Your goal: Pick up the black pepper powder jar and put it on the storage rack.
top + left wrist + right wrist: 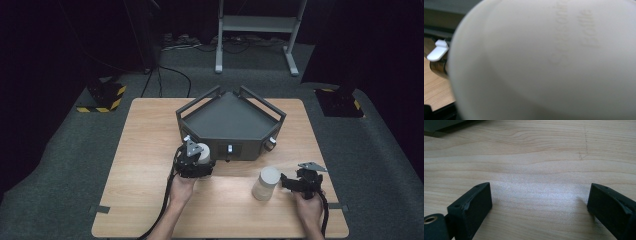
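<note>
We look down on a pale wooden surface point(150, 150) with rounded corners, standing on grey carpet in a dark room; a light metal frame point(257, 30) stands behind it, and black-and-yellow striped blocks point(102, 97) sit on the floor at the left. Near the surface's far edge rests a dark grey angular tray point(230, 120) with raised rails and small knobs on its front wall.

The left tool point(200, 162) is clamped on a smooth, matte white cylindrical bottle point(202, 152), held just in front of the tray's left front corner. The left gripper view brings that bottle point(544, 65) so close that faint embossed lettering shows on its rounded side, with a small white tab and a metal knob at the left edge — details too small to read from above.

A second white cylindrical bottle point(266, 183) stands upright on the surface, just left of the right tool point(284, 181). The right gripper view shows that tool point(539, 197) with its jaws wide apart and nothing between them — bare wood grain below, lightly scratched.
</note>
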`<act>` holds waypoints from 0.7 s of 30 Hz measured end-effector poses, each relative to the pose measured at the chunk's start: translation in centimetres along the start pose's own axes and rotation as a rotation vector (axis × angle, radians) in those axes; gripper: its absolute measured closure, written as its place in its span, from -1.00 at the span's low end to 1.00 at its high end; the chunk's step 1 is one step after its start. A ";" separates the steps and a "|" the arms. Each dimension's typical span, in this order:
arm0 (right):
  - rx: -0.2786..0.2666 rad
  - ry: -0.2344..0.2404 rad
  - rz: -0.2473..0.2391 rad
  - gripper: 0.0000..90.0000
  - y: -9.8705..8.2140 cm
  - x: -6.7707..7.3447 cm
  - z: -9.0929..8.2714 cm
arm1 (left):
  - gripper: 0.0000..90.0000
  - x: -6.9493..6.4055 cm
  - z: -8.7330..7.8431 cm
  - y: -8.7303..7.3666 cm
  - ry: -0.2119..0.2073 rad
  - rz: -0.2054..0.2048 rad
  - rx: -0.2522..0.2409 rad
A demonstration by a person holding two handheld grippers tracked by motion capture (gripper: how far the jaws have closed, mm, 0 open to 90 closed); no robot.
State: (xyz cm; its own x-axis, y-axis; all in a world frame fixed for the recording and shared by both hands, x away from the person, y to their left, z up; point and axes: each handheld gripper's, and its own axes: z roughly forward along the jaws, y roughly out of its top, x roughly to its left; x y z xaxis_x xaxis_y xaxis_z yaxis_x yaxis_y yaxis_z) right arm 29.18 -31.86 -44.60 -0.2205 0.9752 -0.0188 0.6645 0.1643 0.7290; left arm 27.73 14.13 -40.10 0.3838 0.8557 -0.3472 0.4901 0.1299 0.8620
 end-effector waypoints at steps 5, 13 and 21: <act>0.000 0.000 0.000 -0.88 0.0 0.0 0.0 | -0.25 -0.3 -0.5 1.5 -0.017 -0.004 0.018; 0.000 0.000 0.000 -0.88 0.0 0.0 0.0 | -0.25 -0.8 -1.2 4.3 -0.047 -0.013 0.046; 0.000 0.000 0.000 -0.88 0.0 0.0 0.0 | -0.25 -2.0 -1.1 7.4 -0.070 0.003 0.065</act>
State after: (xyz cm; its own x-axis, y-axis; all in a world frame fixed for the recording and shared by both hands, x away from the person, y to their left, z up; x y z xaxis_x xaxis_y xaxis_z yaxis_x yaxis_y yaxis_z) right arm 29.18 -31.86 -44.60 -0.2207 0.9751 -0.0192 0.6643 0.1647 0.7291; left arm 29.75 13.98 -32.61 0.4381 0.8183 -0.3720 0.5377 0.0931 0.8380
